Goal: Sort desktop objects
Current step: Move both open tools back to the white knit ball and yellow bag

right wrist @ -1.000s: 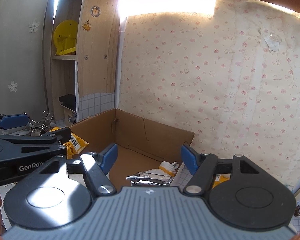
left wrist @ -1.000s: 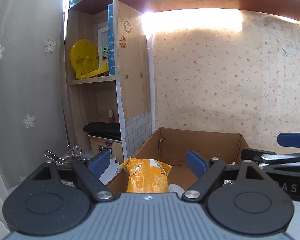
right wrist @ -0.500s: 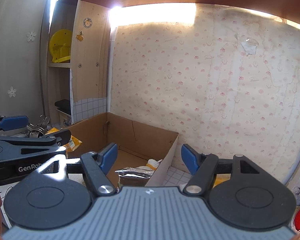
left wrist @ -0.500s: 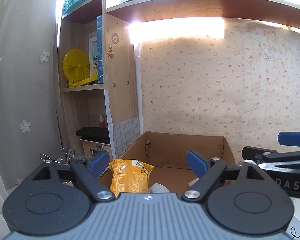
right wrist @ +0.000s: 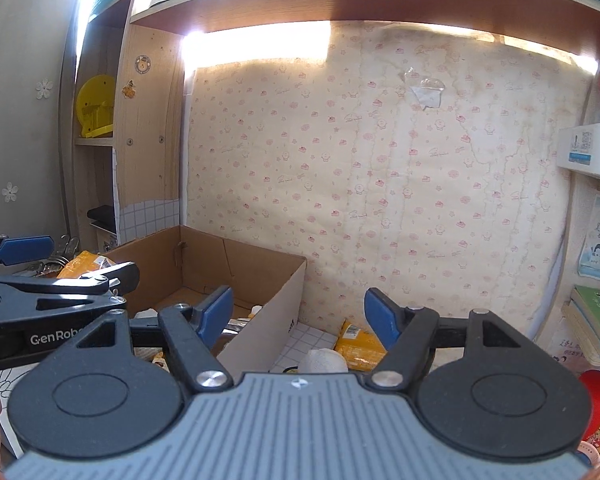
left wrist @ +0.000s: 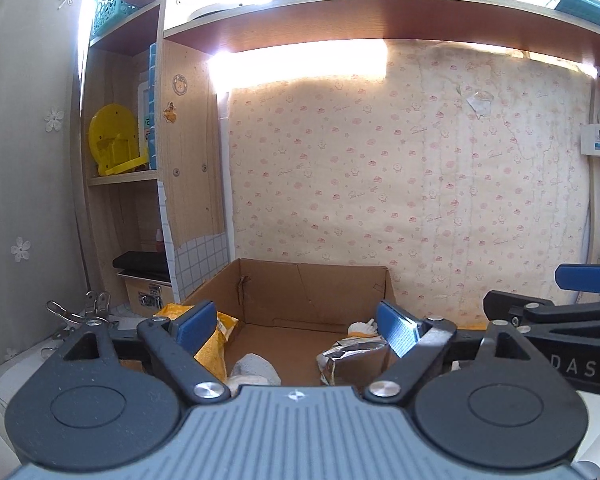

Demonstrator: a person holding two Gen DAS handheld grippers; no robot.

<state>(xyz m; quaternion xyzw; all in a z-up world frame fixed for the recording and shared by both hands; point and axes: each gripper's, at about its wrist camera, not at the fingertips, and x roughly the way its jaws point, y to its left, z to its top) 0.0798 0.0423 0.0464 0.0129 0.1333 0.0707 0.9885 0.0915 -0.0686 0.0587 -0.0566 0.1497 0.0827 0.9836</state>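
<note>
Both grippers have drawn back from the open brown cardboard box (left wrist: 312,292), which now shows more of its floor. Only the left wrist view sees inside: a yellow snack bag (left wrist: 216,344) at its left wall, a crumpled silver foil packet (left wrist: 352,360) at its right; only the right wrist view shows a second yellow packet (right wrist: 358,344) outside its right wall. Left gripper (left wrist: 296,324) and right gripper (right wrist: 298,312) are both opening, holding nothing.

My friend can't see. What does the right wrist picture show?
The right tongs, blue-padded, are opening with nothing between them, above an orange snack packet on the white gridded desk. An open brown cardboard box sits left of it, against pink-patterned wallpaper.
</note>
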